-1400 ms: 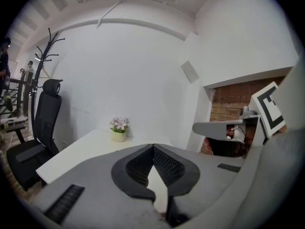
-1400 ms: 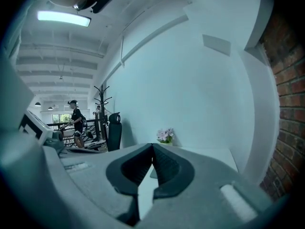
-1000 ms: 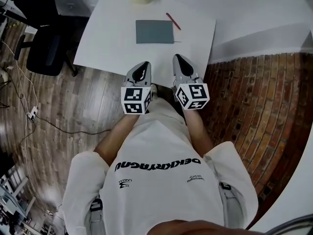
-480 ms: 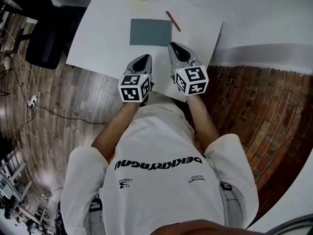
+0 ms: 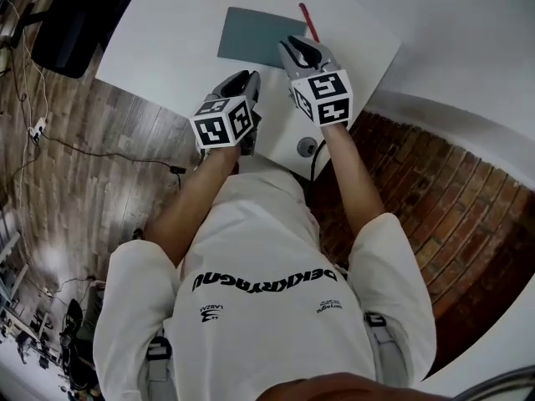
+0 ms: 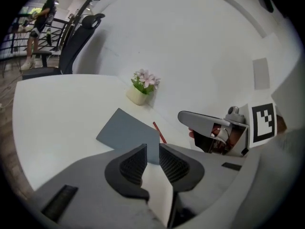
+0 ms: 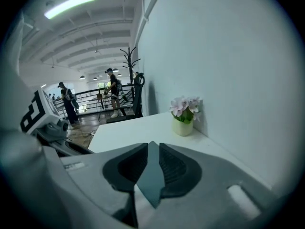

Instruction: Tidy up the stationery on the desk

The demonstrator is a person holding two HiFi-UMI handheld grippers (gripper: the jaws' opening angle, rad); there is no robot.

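Note:
A grey notebook (image 5: 251, 33) lies flat on the white desk (image 5: 167, 48), with a red pen (image 5: 308, 22) just beyond its far right corner. My left gripper (image 5: 244, 80) hovers over the desk short of the notebook's near edge. Its jaws have just been opening and stand open with nothing between them; the left gripper view shows the notebook (image 6: 126, 131) and pen (image 6: 159, 131) ahead. My right gripper (image 5: 294, 50) is at the notebook's near right corner. Its jaws have also just been opening and are empty, with the notebook's grey surface (image 7: 150, 175) showing through the gap.
A small pot of pink flowers (image 6: 141, 87) stands at the desk's back by the white wall. A round cable hole (image 5: 307, 147) sits near the desk's front edge. A black office chair (image 5: 71, 15) stands left of the desk, and people (image 7: 112, 92) stand far off.
Both grippers have moved forward from the desk's front edge out over the desk toward the notebook. The right one now reaches its near right corner.

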